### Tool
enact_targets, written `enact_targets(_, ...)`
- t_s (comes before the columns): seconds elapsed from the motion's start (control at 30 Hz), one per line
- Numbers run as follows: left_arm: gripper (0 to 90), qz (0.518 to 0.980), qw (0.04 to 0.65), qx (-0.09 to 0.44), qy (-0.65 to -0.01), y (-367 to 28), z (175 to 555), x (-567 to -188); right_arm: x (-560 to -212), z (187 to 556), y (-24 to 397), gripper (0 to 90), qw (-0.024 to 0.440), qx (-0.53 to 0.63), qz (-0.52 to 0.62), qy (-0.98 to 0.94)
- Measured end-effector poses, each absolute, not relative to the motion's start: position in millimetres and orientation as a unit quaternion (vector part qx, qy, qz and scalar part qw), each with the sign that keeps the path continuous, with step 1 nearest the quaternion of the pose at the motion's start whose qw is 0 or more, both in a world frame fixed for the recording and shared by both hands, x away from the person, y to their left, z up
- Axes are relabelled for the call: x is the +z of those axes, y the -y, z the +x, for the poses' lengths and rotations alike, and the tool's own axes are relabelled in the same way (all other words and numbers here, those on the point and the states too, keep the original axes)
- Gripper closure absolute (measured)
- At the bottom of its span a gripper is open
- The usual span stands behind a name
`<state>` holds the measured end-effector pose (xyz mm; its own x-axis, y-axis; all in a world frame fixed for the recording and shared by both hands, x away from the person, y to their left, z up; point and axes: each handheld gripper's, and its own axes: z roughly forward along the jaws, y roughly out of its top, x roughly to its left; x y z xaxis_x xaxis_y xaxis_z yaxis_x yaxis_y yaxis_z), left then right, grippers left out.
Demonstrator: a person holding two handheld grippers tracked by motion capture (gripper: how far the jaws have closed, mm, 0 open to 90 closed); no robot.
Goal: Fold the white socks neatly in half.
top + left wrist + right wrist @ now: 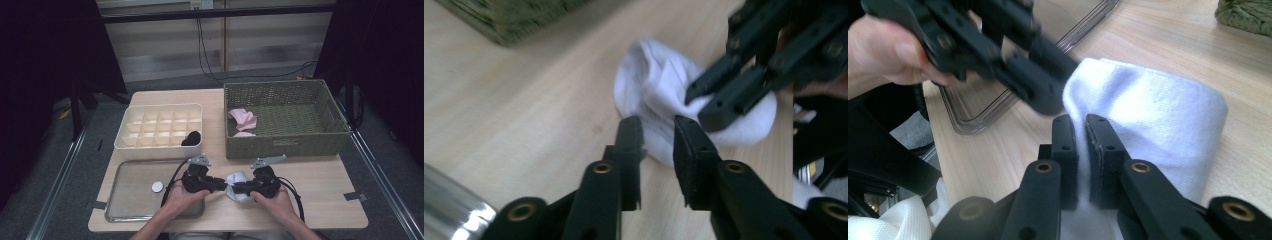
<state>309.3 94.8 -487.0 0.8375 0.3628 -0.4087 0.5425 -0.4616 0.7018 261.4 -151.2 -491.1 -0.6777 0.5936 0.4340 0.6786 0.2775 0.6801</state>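
- White sock lies on the worktop, at 6 o'clock from the wicker basket.
- Right tongs pinch its edge, probably to anchor it.
- Left tongs stand narrowly open at the cloth, gripping nothing.

- Setting: a recording booth or lab rather than a home.
- Black curtains close in both sides.
- Cables hang down the pale back wall.
- Metal floor rails flank a small wooden surface.
- Sorting props: divided box, woven basket, metal tray.
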Motion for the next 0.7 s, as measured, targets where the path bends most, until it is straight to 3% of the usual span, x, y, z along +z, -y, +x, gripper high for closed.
enact_targets(0.1,63.8,0.833,0.468,-0.103,-0.278,-95.1,312.2,-480.3,-490.1,260.0,150.8,82.4,0.044,-0.451,-0.397,0.798)
enact_targets(0.33,62.2,0.829,0.474,-0.102,-0.28,-83.5,312.7,-475.5,-488.2,256.1,149.3,81.0,0.037,-0.451,-0.394,0.8)
enact_targets(0.5,73.1,0.844,0.461,-0.086,-0.262,-79.7,310.7,-483.5,-482.3,252.6,148.7,76.3,0.034,-0.445,-0.396,0.803)
enact_targets(0.7,76.2,0.847,0.458,-0.078,-0.257,-80.2,310.6,-483.3,-468.9,245.8,156.9,66.1,0.042,-0.457,-0.401,0.793)
